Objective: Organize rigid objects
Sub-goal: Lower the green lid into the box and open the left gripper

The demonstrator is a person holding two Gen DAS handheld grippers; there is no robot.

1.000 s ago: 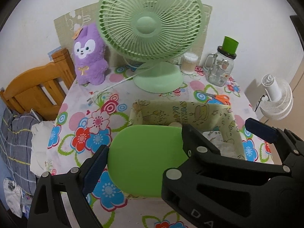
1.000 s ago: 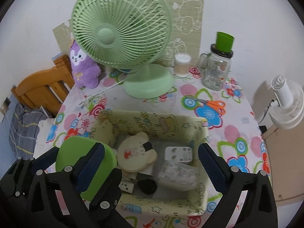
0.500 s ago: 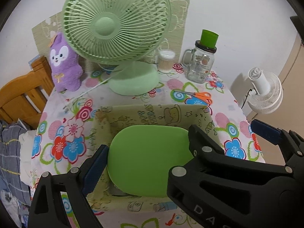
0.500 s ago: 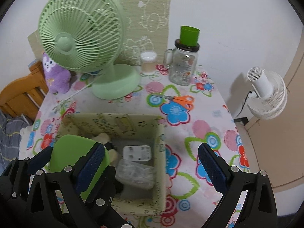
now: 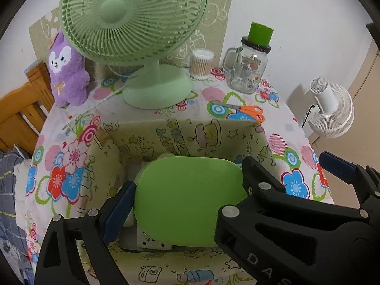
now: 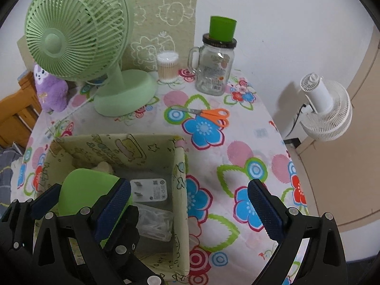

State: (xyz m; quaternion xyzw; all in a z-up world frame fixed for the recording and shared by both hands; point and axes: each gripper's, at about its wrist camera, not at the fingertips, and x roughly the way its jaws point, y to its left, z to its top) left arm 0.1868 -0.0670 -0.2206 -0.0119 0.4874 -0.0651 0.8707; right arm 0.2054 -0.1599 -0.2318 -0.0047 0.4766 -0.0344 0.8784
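Observation:
My left gripper [image 5: 187,187] is shut on a flat green rounded plate [image 5: 187,201] and holds it inside the patterned fabric box [image 5: 185,133], just above the items in it. The plate also shows in the right wrist view [image 6: 83,190], with the left gripper around it. A white charger [image 6: 149,191] and a clear plastic packet [image 6: 156,223] lie in the box [image 6: 180,204]. My right gripper [image 6: 190,209] is open and empty, above the box's right wall and the tablecloth. Orange scissors [image 6: 209,115] lie on the table behind the box.
A green desk fan [image 5: 142,47], a purple plush [image 5: 66,71], a cotton-swab tub [image 5: 201,63] and a glass jar with a green cup on it [image 5: 251,71] stand at the back. A white fan [image 6: 325,109] stands off the table to the right. A wooden chair [image 5: 21,111] is at the left.
My left gripper has carried the green plate to the right, over the box and down into it. My right gripper has swung right, past the box's right wall.

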